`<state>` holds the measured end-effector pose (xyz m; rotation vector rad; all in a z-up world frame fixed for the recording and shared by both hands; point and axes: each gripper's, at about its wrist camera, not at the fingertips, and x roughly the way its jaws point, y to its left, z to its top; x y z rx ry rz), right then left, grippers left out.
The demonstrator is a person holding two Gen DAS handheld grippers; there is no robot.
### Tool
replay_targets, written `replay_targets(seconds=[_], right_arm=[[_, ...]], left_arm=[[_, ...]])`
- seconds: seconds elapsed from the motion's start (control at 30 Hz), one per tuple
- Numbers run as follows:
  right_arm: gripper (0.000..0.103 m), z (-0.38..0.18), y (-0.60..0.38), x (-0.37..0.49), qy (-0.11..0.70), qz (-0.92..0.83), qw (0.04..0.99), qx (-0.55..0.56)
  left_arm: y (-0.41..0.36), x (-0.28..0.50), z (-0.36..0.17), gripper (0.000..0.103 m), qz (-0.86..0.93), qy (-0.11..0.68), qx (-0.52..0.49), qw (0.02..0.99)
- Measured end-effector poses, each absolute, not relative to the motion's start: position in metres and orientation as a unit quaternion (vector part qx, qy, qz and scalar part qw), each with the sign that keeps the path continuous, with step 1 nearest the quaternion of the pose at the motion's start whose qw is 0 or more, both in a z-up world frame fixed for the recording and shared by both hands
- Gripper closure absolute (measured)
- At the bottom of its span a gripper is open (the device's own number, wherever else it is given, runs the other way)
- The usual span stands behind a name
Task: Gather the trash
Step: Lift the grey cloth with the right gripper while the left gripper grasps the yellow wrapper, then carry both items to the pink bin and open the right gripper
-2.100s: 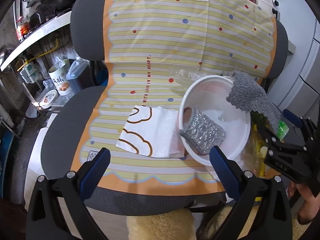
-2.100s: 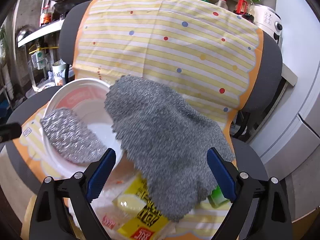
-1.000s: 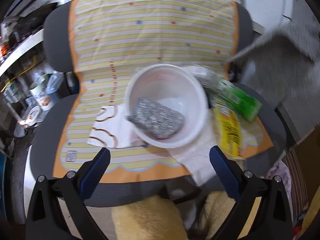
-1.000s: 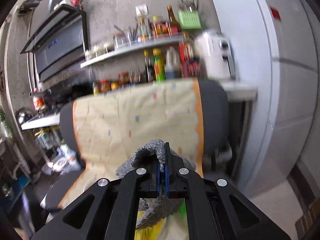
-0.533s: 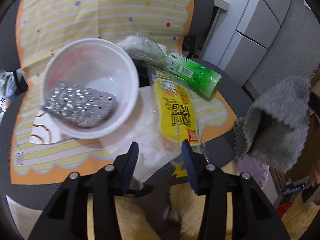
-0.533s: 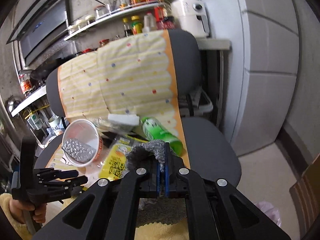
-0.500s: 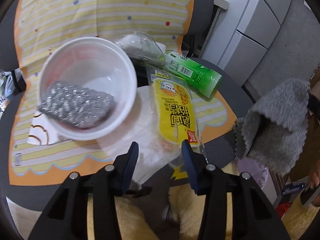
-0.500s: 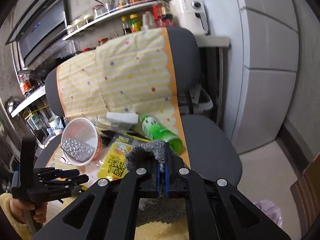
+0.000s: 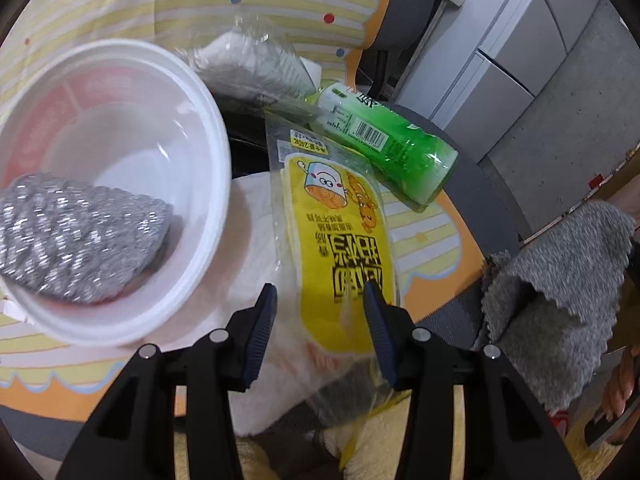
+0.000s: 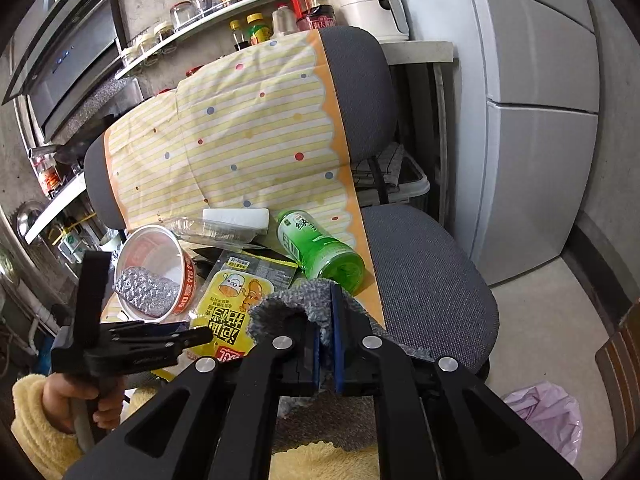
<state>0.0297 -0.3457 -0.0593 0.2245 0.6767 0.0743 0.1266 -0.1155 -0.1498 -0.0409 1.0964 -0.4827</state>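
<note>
Grey fleece cloth is pinched between the nearly closed pads of the right gripper; its lower folds are hidden behind the black arms. The left gripper is held half open, its ribbed blue pads straddling the near end of a glossy yellow snack packet without pressing it. The packet's far end is tucked under a green plastic bottle. Beside them, on the chair, a crinkled silver scourer is seen inside a smooth white bowl.

1. On the chair seat, a bowl sits toward the left edge, holding a scouring pad.
2. A snack packet lies right of the bowl.
3. A bottle lies behind the packet, toward the backrest.
</note>
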Motion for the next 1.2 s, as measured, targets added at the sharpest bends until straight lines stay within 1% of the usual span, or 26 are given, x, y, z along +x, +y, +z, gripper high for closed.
replay_targets(seconds=[0.07, 0.1, 0.17, 0.2, 0.27, 0.37, 0.53, 0.77, 1.03, 1.2], right_arm=[[0.095, -0.060, -0.345, 0.029, 0.333, 0.037, 0.936, 0.110], [0.095, -0.061, -0.346, 0.029, 0.334, 0.037, 0.935, 0.110], [0.095, -0.061, -0.346, 0.028, 0.335, 0.037, 0.935, 0.113], [0.095, -0.061, -0.347, 0.027, 0.335, 0.037, 0.934, 0.115], [0.095, -0.059, -0.349, 0.024, 0.332, 0.036, 0.935, 0.120], [0.096, -0.055, -0.354, 0.019, 0.323, 0.026, 0.938, 0.123], [0.098, -0.047, -0.362, 0.007, 0.305, 0.008, 0.944, 0.129], [0.098, -0.031, -0.375, -0.021, 0.282, -0.020, 0.951, 0.126], [0.098, -0.024, -0.422, -0.079, 0.265, -0.106, 0.949, 0.132], [0.098, -0.040, -0.459, -0.109, 0.276, -0.175, 0.934, 0.143]], left_arm=[[-0.120, 0.133, -0.153, 0.059, -0.230, 0.517, -0.019, 0.824], [-0.121, 0.135, -0.154, 0.061, -0.234, 0.515, -0.020, 0.824], [-0.124, 0.137, -0.153, 0.082, -0.235, 0.512, -0.021, 0.826], [-0.125, 0.136, -0.151, 0.086, -0.240, 0.510, -0.026, 0.826], [-0.127, 0.132, -0.143, 0.097, -0.248, 0.496, -0.029, 0.832], [-0.130, 0.116, -0.124, 0.103, -0.255, 0.465, -0.024, 0.848], [-0.134, 0.076, -0.089, 0.103, -0.263, 0.410, -0.007, 0.873], [-0.152, 0.034, -0.059, 0.103, -0.282, 0.356, 0.023, 0.891], [-0.224, 0.003, -0.050, 0.103, -0.379, 0.323, 0.054, 0.866], [-0.284, -0.013, -0.055, 0.103, -0.443, 0.304, 0.081, 0.840]])
